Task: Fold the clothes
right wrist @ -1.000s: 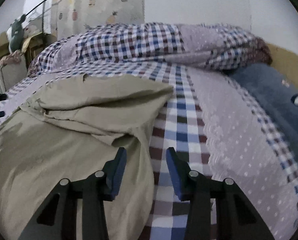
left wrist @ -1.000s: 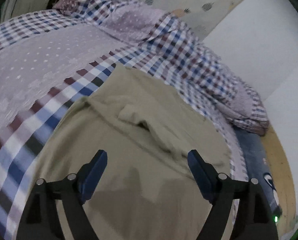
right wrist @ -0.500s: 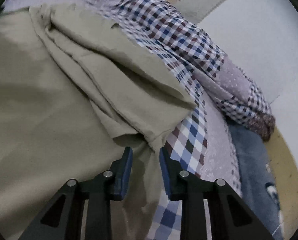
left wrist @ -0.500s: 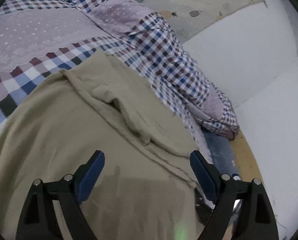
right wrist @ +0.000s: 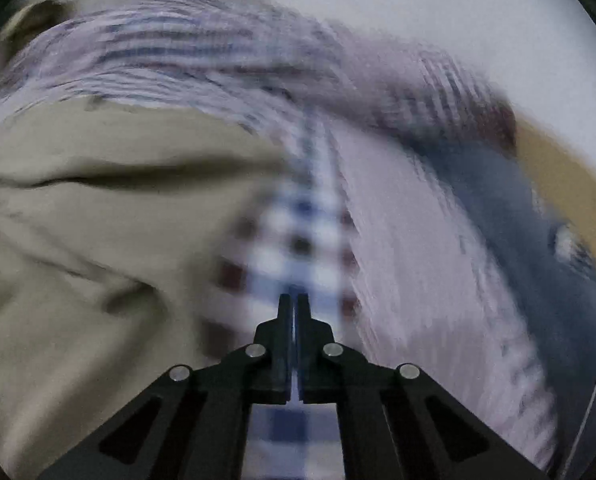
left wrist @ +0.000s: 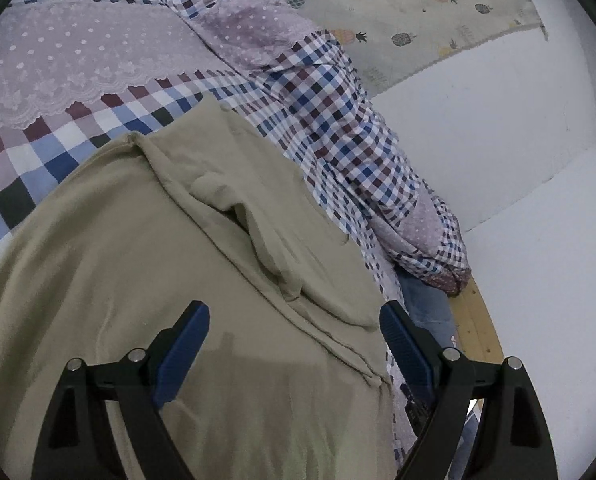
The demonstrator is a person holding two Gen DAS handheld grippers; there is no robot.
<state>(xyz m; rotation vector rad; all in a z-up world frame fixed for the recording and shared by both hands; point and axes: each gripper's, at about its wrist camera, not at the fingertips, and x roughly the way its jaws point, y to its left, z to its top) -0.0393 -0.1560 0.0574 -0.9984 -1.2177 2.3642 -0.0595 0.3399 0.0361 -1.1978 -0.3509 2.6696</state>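
Two tongs above khaki garment

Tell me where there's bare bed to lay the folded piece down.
Free: the checked and dotted bedspread left of and beyond the khaki garment. Crowded: the rumpled quilt heaped along the wall on the right.

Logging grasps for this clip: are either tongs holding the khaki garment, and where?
Neither: left tongs gape open above the khaki garment; right tongs are closed, apparently on nothing.
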